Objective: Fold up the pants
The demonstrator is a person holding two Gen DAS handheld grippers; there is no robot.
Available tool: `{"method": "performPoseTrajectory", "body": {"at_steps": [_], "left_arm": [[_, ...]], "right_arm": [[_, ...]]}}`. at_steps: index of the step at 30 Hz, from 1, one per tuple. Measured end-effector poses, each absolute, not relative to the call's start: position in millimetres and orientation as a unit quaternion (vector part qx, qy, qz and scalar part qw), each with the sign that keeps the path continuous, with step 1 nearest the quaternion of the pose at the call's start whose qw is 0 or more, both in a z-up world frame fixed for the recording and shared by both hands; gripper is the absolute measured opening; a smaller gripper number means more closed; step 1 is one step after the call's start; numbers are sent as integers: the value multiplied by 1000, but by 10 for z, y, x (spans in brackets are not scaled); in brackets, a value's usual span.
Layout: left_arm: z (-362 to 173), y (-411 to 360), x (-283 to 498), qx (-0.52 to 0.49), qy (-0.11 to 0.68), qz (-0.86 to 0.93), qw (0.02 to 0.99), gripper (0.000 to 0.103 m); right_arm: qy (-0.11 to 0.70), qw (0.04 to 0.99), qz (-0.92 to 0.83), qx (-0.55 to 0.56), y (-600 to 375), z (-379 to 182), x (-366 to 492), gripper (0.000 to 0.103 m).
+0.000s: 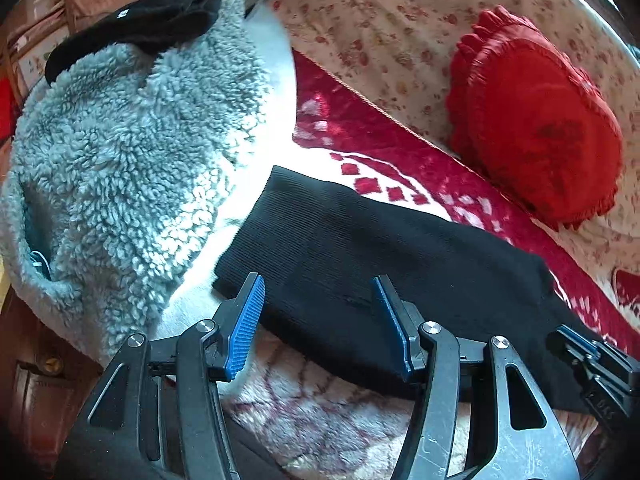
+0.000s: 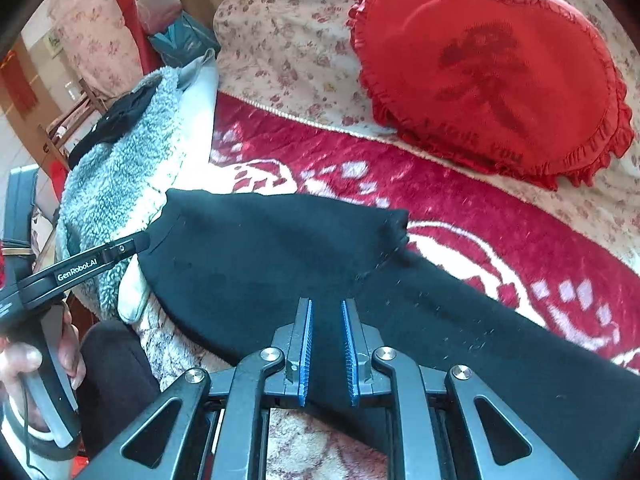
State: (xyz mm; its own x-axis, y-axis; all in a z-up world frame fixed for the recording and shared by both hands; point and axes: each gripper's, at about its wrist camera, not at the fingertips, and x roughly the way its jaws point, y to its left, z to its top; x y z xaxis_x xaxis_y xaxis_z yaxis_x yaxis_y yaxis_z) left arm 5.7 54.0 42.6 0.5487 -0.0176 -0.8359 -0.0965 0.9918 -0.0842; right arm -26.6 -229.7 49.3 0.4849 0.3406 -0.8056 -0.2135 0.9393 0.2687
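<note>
Left wrist view: left gripper [image 1: 320, 312] jaws spread wide over the edge of the black ribbed knit pants [image 1: 360, 248], blue ridged pads [image 1: 248, 320] clear of the cloth on both sides, nothing pinched. Pants lie across the red-and-white patterned plush blanket [image 1: 400, 160], one end next to the grey fluffy fleece garment [image 1: 132, 140], which has a black cloth item [image 1: 132, 28] on top. Red heart-shaped frilled cushion [image 1: 536, 120] sits farther back on the floral beige sheet [image 1: 380, 20].

Right wrist view: right gripper [image 2: 326, 336] jaws narrow, a small gap between the pads; black fabric runs between them, but I cannot tell if the pads actually bite it. Pants stretch from the fleece at left down past the gripper to the lower right. A person's hand [image 2: 36, 364] holds the left gripper's handle at the left edge.
</note>
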Motion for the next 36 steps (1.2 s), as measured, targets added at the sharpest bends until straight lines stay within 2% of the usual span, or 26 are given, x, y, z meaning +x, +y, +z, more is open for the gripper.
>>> {"method": "performPoseTrajectory", "body": {"at_steps": [10, 15, 21, 29, 36], "left_arm": [[228, 301, 31, -50, 496, 7, 867, 56], [72, 204, 39, -34, 512, 9, 858, 56], [190, 88, -88, -47, 507, -16, 861, 56], [200, -490, -323, -26, 526, -85, 846, 56], [210, -1015, -555, -33, 558, -165, 813, 58]], "right_arm": [[519, 839, 158, 53, -2165, 128, -257, 17], [518, 839, 157, 58, -2211, 176, -276, 19], [514, 844, 142, 60, -2377, 253, -329, 21], [516, 847, 99, 82, -2836, 272, -364, 25], [522, 847, 84, 52, -3158, 414, -460, 28]]}}
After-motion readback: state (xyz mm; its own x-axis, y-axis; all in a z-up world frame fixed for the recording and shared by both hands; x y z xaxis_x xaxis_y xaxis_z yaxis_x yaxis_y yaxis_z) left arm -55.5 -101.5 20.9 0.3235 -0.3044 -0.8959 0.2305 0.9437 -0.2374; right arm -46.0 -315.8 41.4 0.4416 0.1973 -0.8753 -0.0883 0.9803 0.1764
